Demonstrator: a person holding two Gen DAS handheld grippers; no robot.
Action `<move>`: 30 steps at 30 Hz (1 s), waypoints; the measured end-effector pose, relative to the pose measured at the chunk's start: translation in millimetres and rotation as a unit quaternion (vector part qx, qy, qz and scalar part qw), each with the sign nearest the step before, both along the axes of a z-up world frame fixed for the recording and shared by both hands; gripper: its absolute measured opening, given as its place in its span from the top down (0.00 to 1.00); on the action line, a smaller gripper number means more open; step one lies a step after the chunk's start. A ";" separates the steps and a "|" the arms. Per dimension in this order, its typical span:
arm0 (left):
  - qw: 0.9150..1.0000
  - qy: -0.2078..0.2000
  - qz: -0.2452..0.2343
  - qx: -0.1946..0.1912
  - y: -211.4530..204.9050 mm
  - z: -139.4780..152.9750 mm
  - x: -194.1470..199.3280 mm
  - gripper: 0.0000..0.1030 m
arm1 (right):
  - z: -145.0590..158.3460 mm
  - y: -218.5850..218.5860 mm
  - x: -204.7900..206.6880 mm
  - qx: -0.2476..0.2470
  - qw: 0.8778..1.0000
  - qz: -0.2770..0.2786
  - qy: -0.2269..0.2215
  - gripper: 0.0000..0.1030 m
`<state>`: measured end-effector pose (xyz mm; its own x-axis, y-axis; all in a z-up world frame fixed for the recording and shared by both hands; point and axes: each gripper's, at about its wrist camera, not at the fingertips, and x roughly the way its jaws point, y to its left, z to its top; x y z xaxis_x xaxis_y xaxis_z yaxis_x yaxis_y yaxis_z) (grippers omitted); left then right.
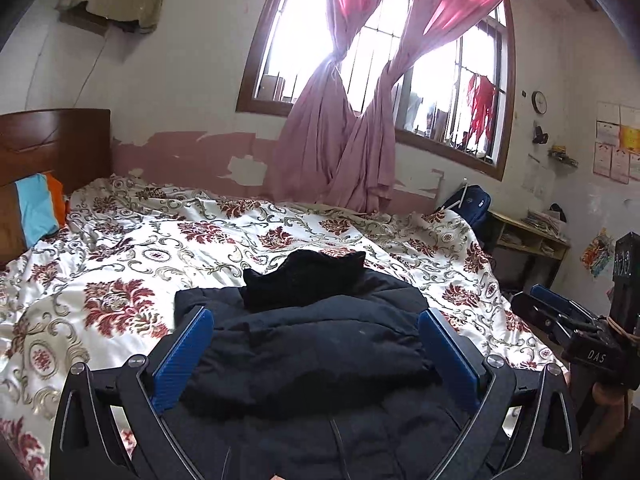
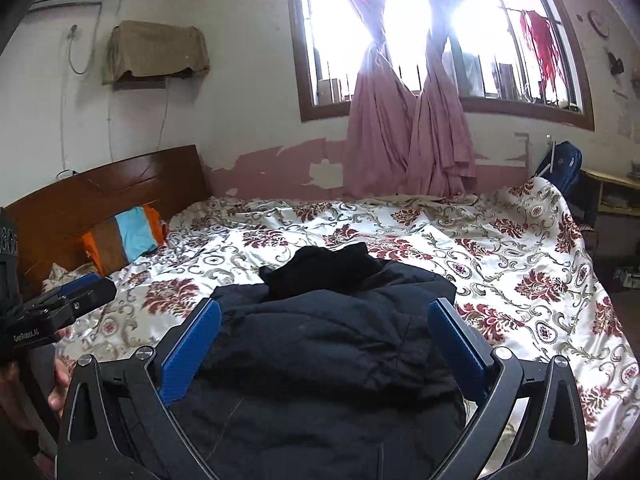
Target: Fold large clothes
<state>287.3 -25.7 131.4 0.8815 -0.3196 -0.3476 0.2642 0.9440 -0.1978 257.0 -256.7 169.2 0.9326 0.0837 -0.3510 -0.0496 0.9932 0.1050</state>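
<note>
Your left gripper (image 1: 316,344) is spread wide, fingers level. Your right gripper (image 2: 324,336) matches it, jaws apart, alongside.

Both wrist cameras sit low and close over the dark navy padded jacket (image 1: 320,344) (image 2: 320,360), looking across the bed's white quilt with red floral print (image 1: 132,248) (image 2: 500,248) toward the barred window with knotted pink curtains (image 1: 344,128) (image 2: 404,120). The left view stands left of the right one. Both share jacket, quilt, window and brown wooden headboard (image 1: 52,144) (image 2: 108,188).
</note>
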 end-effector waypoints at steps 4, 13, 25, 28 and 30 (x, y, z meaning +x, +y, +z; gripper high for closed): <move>1.000 0.005 0.008 0.015 1.5 -0.3 -25.6 0.00 | 1.2 5.3 -28.9 -0.002 1.000 0.003 -0.008 0.02; 0.998 0.012 0.027 0.048 1.6 -8.5 -74.2 0.00 | -9.8 9.6 -77.5 -0.003 1.000 0.009 -0.006 0.02; 0.997 0.033 0.021 0.063 6.6 -29.9 -100.5 0.00 | -23.8 11.9 -124.6 -0.006 1.000 0.004 -0.004 0.02; 0.997 0.026 0.020 0.071 5.4 -31.5 -110.3 0.00 | -28.4 16.3 -131.0 -0.008 1.000 0.008 -0.001 0.02; 0.997 0.020 0.015 0.074 3.8 -32.4 -117.0 0.00 | -31.0 19.4 -134.1 -0.012 1.000 0.011 0.001 0.02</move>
<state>170.3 -21.9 99.0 0.8744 -0.2355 -0.4242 0.2299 0.9710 -0.0653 122.9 -237.3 138.2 0.9303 0.0953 -0.3543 -0.0712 0.9942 0.0804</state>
